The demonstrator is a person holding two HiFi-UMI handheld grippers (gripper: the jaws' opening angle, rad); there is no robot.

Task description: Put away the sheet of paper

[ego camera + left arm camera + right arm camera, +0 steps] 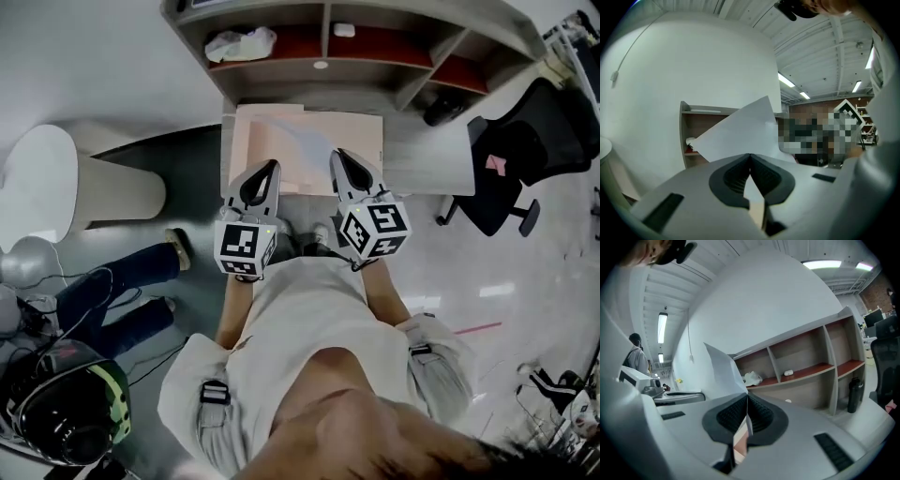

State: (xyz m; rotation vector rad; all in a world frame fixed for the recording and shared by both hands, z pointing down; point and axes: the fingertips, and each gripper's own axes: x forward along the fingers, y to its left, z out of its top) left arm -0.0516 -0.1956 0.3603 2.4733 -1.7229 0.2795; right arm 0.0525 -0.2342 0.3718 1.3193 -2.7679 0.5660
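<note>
I hold a white sheet of paper by its near edge with both grippers, over the desk in front of the shelf unit. The left gripper is shut on the sheet's left part. In the left gripper view the paper rises from the closed jaws and tilts to the right. The right gripper is shut on the sheet's right part. The right gripper view shows the paper standing up from its jaws and leaning left. Both marker cubes sit close to my chest.
Under the sheet lies a pale pink pad on the white desk. The shelf unit behind holds a crumpled white bag and a small white object. A black office chair stands right; a person's legs and a helmet are left.
</note>
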